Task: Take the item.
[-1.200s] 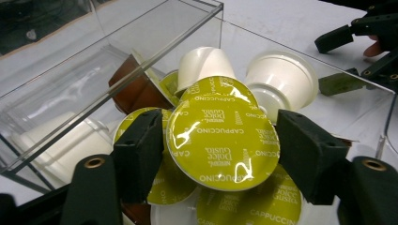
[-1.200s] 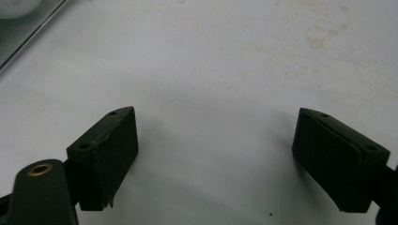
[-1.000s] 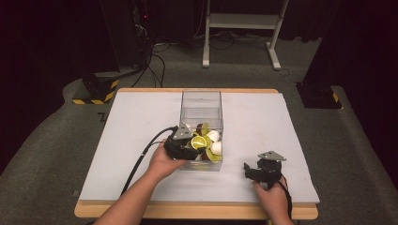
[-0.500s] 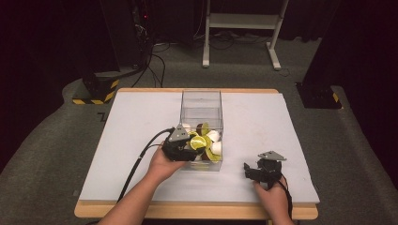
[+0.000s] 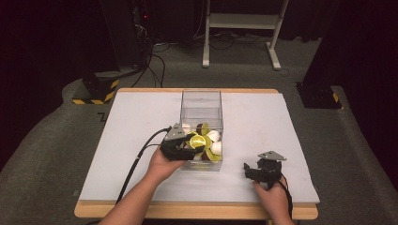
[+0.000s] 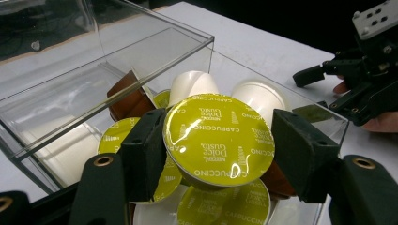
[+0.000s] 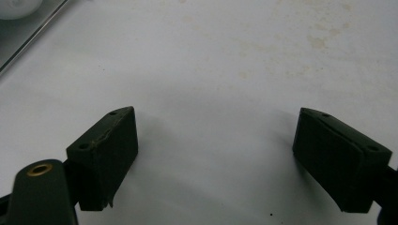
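Left gripper [image 6: 218, 140]: held at the near left side of a clear plastic box [image 5: 201, 112]. A yellow-green foil-lidded capsule [image 6: 218, 139], printed "Dolce Gusto Cappuccino", is gripped between its jaws, one pad pressed to each side of the lid rim. In the high view this gripper [image 5: 182, 146] is seen at the box's near end, with its cable [image 5: 136, 164] trailing back toward the table edge.

Box contents, as seen past the held capsule: two white capsules [image 6: 192, 84] just beyond it, a brown capsule [image 6: 129, 96] to their left, further yellow-green lids [image 6: 225, 206] below and beside the jaws.

Right gripper [image 7: 216, 159]: jaws set wide apart, nothing between them; the bare white table top [image 7: 225, 70] is seen in the gap. In the high view it [image 5: 264, 169] is placed well apart from the box, to the box's right, near the table's front edge, gripped by the right hand [image 5: 274, 199].
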